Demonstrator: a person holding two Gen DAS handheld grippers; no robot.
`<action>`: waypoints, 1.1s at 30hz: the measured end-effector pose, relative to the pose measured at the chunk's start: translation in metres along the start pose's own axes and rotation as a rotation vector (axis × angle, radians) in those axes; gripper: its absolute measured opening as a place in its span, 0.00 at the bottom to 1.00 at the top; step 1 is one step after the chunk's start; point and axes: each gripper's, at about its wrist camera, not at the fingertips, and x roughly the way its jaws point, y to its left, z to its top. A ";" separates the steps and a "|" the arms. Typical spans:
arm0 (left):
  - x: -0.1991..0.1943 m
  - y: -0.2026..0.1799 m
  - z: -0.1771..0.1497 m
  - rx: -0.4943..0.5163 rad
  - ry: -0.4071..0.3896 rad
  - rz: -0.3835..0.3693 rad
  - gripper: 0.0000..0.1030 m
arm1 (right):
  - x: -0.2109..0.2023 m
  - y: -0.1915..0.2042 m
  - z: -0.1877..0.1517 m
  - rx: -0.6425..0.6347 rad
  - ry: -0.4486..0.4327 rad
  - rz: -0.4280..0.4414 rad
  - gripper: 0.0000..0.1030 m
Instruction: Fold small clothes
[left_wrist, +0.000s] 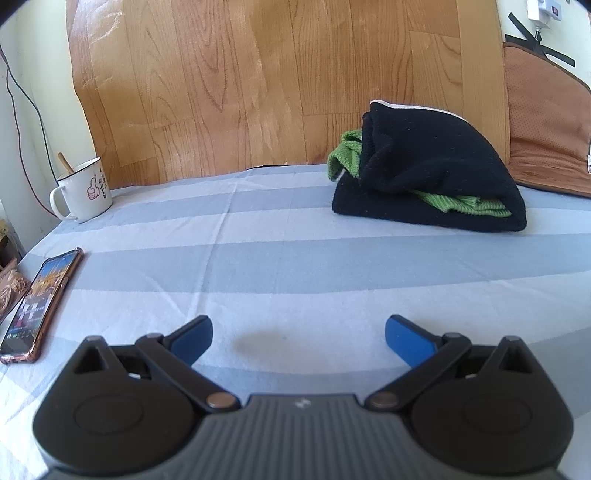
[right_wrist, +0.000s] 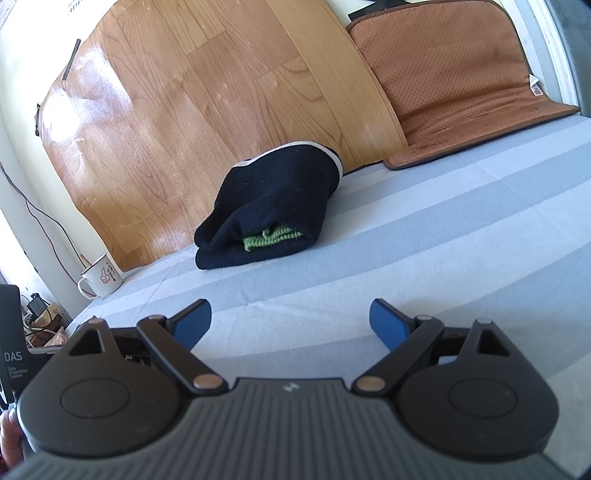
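Covering the surface — striped sheet (left_wrist: 295, 258), wood-grain panel (left_wrist: 258, 85) behind.

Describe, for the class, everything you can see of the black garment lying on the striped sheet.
The black garment looks like soft, fuzzy knit or fleece, with a pale trim along its upper edge. It lies bundled in a loose fold, not flat, on the blue-and-white striped sheet, far from both open grippers. Its back leans against or close to the wood-pattern board. A green knit cloth is tucked inside, poking out at the front and the left side.
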 end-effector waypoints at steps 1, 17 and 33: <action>0.000 0.000 0.000 0.000 0.000 0.000 1.00 | 0.000 0.000 0.000 0.000 -0.001 0.000 0.92; -0.001 -0.003 -0.001 0.022 -0.013 0.017 1.00 | 0.000 0.000 0.001 0.000 0.001 0.001 0.92; -0.001 -0.003 -0.001 0.021 -0.020 0.035 1.00 | -0.001 0.000 0.001 0.000 0.000 0.002 0.92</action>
